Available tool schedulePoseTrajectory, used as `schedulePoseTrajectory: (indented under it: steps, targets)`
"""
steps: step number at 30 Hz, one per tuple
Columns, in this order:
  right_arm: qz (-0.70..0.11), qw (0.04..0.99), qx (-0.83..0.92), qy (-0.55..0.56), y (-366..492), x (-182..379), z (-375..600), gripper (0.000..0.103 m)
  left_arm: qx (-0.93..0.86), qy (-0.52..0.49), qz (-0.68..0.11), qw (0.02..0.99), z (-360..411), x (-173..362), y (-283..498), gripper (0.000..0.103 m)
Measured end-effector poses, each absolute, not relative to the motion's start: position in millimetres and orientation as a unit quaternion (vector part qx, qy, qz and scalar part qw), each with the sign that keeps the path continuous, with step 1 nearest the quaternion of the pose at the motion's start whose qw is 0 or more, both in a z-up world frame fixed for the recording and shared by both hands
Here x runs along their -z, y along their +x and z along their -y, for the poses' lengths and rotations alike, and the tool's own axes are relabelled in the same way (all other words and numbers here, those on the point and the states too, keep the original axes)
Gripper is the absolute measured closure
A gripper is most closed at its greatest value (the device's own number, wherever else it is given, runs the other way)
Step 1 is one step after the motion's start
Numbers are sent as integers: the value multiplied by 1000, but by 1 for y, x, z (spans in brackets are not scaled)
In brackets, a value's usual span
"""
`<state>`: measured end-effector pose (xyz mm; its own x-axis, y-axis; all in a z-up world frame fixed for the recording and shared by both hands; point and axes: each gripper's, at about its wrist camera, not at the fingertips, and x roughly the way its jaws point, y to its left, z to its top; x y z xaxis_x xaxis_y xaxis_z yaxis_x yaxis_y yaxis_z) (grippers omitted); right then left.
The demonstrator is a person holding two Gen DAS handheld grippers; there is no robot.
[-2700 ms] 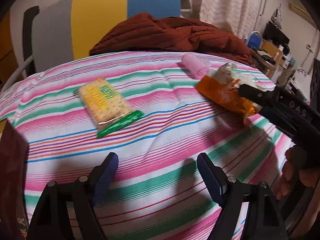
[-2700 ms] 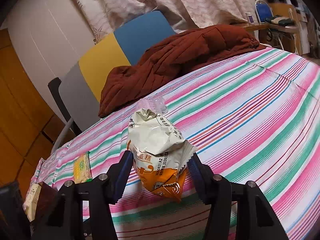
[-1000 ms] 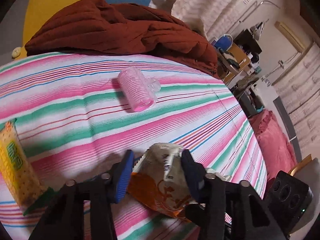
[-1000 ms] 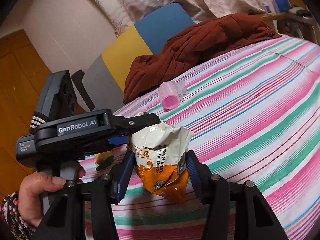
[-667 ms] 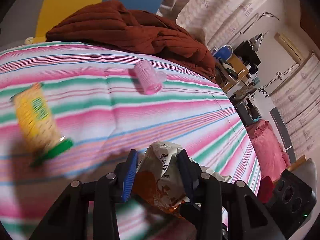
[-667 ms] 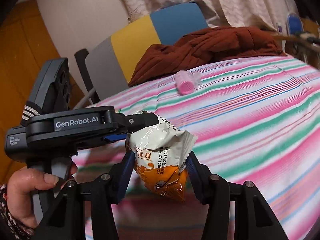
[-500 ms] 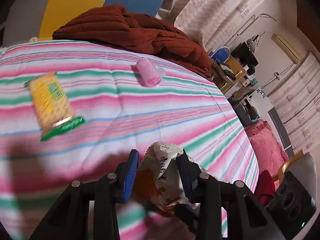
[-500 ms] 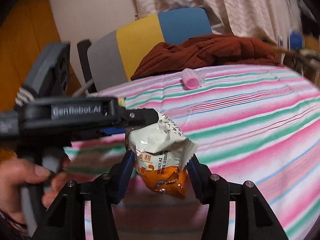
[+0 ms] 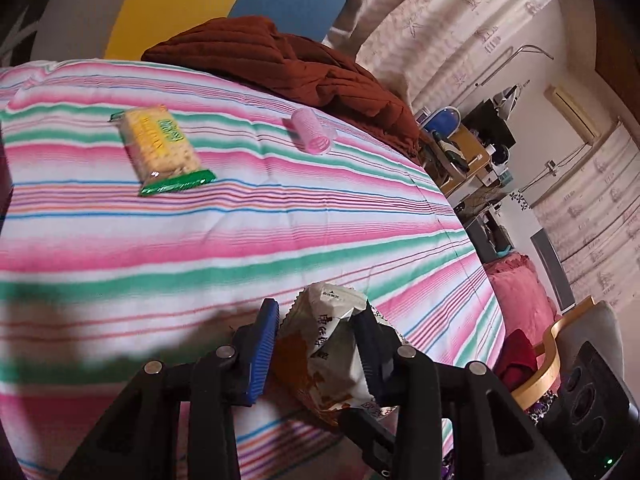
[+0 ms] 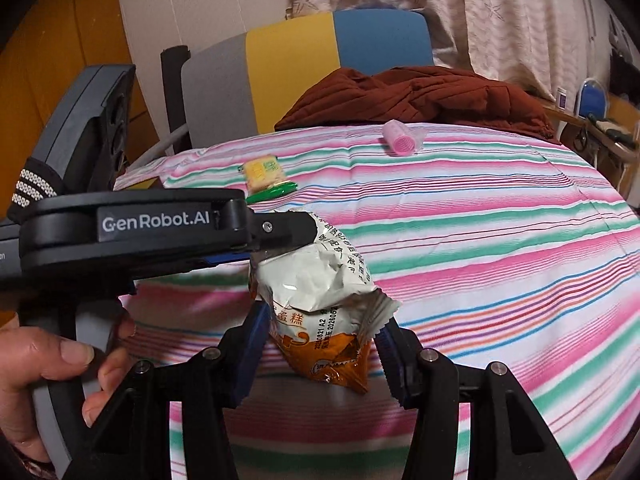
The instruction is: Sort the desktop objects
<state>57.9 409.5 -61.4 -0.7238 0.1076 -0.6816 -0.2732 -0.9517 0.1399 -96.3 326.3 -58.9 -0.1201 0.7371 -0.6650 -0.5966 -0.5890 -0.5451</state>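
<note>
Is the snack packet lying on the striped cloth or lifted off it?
Lifted. The snack packet hangs above the striped cloth, pinched low by the right gripper and at its top by the left gripper.

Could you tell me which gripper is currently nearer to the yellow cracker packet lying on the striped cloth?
Left, slightly. The left gripper reaches in from the cracker packet's side, while the right gripper sits beyond it; both clamp the snack bag.

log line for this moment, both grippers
left gripper: shut on snack packet | right gripper: shut on snack packet | packet: lifted

Crumpled snack packet (image 10: 320,300) between both grippers
</note>
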Motion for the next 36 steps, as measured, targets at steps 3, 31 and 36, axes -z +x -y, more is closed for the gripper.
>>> schedulePoseTrajectory:
  steps: [3, 31, 36]
  targets:
    - [-106, 105, -920, -361, 60, 61, -402, 50, -747, -488, 76, 446, -320, 59, -92, 64]
    - [-105, 96, -929, -341, 76, 62, -387, 51, -793, -441, 23, 420, -303, 46, -58, 69]
    - [-97, 91, -933, -333, 84, 64, -381, 51, -806, -422, -5, 414, -300, 41, -42, 72]
